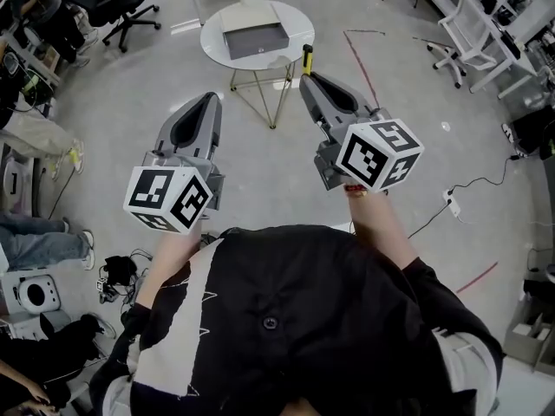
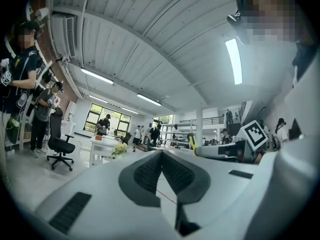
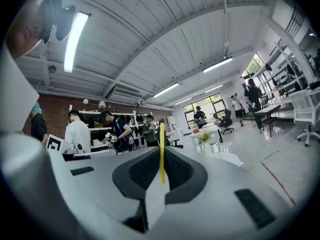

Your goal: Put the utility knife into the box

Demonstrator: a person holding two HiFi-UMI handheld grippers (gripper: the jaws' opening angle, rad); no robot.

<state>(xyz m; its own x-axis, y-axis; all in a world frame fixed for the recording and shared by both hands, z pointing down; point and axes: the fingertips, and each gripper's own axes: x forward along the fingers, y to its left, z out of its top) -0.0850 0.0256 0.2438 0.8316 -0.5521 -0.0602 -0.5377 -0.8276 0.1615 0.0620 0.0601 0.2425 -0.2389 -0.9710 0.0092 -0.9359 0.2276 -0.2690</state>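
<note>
A yellow and black utility knife (image 1: 306, 59) sticks out past the tip of my right gripper (image 1: 309, 78), which is shut on it. In the right gripper view the knife (image 3: 161, 134) stands as a thin yellow strip pinched between the dark pads. My left gripper (image 1: 211, 99) is held level beside it, shut with nothing between its jaws. An open grey box (image 1: 254, 40) lies on a round white table (image 1: 214, 47) ahead of both grippers, some way off. Both grippers hang over the floor. From the left gripper view, the right gripper (image 2: 196, 145) and the knife (image 2: 191, 141) show at the right.
The table stands on thin metal legs (image 1: 260, 94). Office chairs (image 1: 121, 7) and seated people are at the left, desks and a chair (image 1: 451, 55) at the right. Red tape lines (image 1: 360, 59) and a cable (image 1: 473, 185) cross the floor.
</note>
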